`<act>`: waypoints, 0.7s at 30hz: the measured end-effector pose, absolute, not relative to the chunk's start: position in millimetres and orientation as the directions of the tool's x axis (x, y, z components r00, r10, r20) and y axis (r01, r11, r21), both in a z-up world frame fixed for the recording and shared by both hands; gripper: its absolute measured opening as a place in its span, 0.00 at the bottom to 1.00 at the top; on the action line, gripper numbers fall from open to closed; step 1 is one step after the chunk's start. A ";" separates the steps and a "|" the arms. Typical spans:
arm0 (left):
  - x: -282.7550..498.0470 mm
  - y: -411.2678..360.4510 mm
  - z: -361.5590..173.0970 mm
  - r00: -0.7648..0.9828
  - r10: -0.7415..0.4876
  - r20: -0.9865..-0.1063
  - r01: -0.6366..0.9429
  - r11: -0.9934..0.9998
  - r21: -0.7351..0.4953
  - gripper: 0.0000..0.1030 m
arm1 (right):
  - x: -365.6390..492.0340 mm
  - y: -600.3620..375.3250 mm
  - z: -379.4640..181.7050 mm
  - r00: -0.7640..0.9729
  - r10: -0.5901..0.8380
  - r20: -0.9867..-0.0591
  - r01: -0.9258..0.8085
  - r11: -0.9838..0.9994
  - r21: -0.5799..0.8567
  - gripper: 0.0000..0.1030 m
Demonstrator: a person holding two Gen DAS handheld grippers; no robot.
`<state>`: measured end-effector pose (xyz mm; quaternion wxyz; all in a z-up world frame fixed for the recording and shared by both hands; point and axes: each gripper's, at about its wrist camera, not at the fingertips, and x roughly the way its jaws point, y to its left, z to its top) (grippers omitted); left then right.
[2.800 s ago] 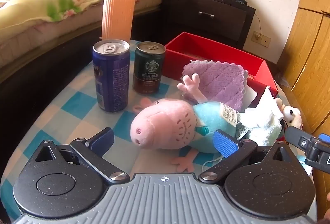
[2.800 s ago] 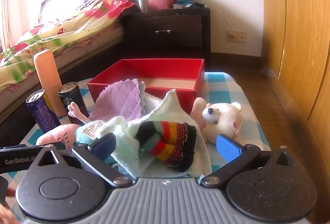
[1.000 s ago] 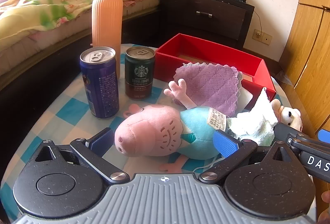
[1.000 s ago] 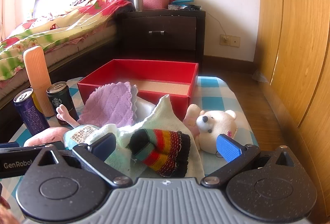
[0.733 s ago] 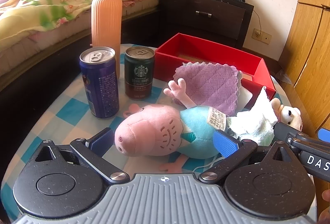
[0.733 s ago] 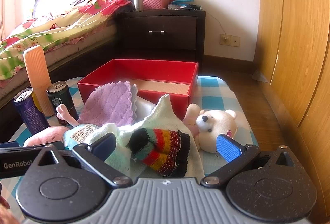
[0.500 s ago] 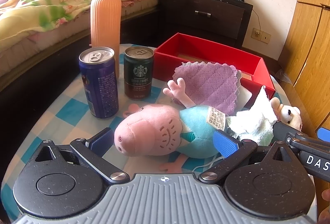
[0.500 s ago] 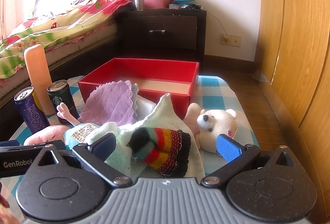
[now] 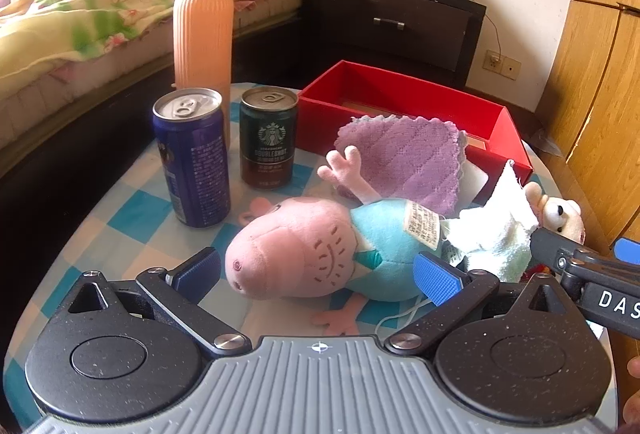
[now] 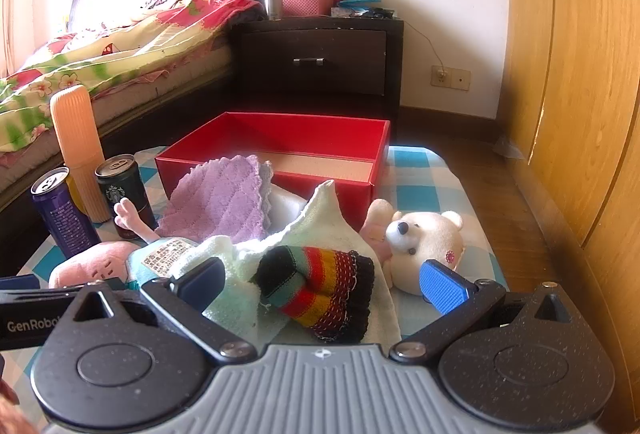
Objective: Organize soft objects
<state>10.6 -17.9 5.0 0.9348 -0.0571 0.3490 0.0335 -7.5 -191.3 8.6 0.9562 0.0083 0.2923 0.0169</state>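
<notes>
A pink pig plush [image 9: 312, 246] in a blue shirt lies on the checked table, right in front of my open left gripper [image 9: 316, 274]. A purple cloth [image 9: 404, 158] leans on the red box [image 9: 500, 122] behind it. A white towel [image 10: 320, 218] lies to the right with a striped knit sock [image 10: 320, 290] on it, between the fingers of my open right gripper [image 10: 320, 286]. A white teddy bear [image 10: 428, 246] lies by the right fingertip. The box [image 10: 280, 162] is open and holds nothing.
A blue can [image 9: 192, 158], a dark Starbucks can [image 9: 268, 138] and a tall orange ribbed bottle [image 9: 202, 38] stand at the table's left. A bed [image 10: 100, 66] lies to the left, a dark nightstand [image 10: 320, 62] behind, wooden wardrobe doors [image 10: 580, 94] to the right.
Both grippers have drifted slightly; the views have barely shifted. No object has moved, and both grippers stay open.
</notes>
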 end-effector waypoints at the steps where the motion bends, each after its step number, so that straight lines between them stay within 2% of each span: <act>1: 11.1 -18.4 5.1 0.753 0.016 -0.657 -0.094 0.992 -0.084 0.95 | -7.5 -192.1 8.8 0.829 0.035 -0.558 -0.024 0.999 0.026 0.82; 15: 7.9 -3.0 -5.7 0.725 0.016 -0.689 -0.084 0.994 -0.065 0.95 | 0.5 -199.2 2.3 0.803 0.029 -0.595 -0.023 1.000 0.018 0.82; 21: 2.9 4.8 -3.5 0.728 0.004 -0.686 -0.072 0.995 -0.070 0.95 | -1.1 -184.9 1.5 0.806 0.057 -0.590 -0.089 0.996 -0.026 0.82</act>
